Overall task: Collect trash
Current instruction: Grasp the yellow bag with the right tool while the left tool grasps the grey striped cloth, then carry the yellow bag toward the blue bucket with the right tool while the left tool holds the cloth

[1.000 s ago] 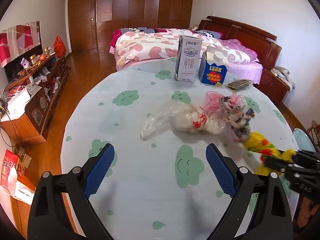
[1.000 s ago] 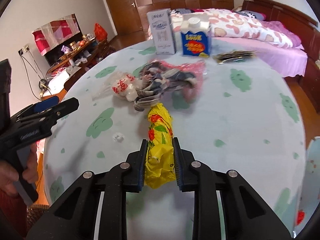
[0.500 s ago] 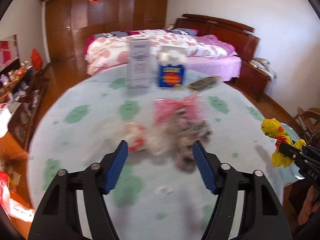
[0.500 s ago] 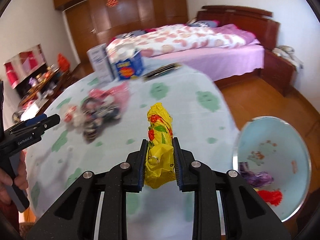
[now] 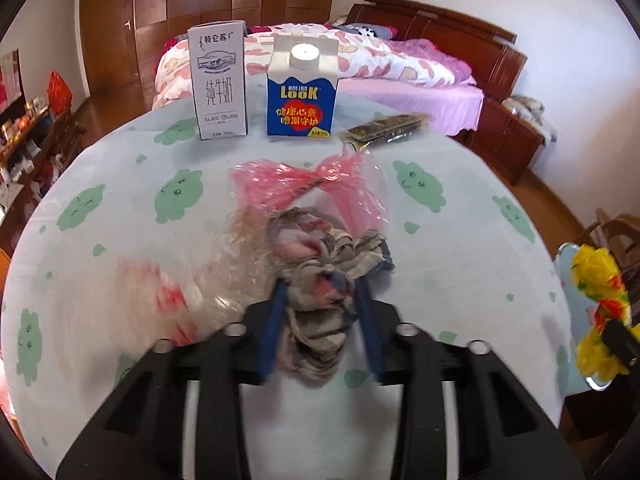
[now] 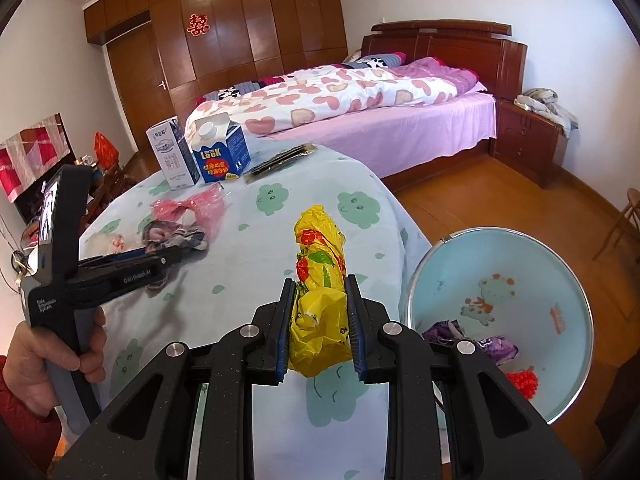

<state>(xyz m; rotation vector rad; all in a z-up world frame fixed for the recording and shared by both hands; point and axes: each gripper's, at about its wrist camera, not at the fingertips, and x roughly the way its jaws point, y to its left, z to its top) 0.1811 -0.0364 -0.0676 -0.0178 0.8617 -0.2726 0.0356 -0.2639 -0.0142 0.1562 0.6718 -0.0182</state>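
A crumpled grey and pink wad point(image 5: 320, 256) lies on the round table point(image 5: 448, 248), under a pink plastic bag point(image 5: 304, 188). My left gripper point(image 5: 320, 292) has its jaws closing around the wad's near end, and the blue pads point(image 5: 276, 312) touch it on both sides. A clear bag with red print point(image 5: 172, 296) lies blurred just left of it. My right gripper point(image 6: 320, 284) is shut on a yellow printed bag point(image 6: 320, 248), held in the air over the table's right edge beside a light blue basin point(image 6: 500, 248).
A white milk carton point(image 5: 220, 80), a blue carton point(image 5: 302, 92) and a dark flat packet point(image 5: 384, 128) stand at the table's far side. The basin holds purple and red scraps. A bed, wardrobe and wooden floor lie beyond. A hand point(image 6: 36, 352) grips the left tool.
My left gripper has moved right from the clear bag to the grey wad and narrowed its jaws around it. My right gripper carried the yellow bag off the table toward the basin.
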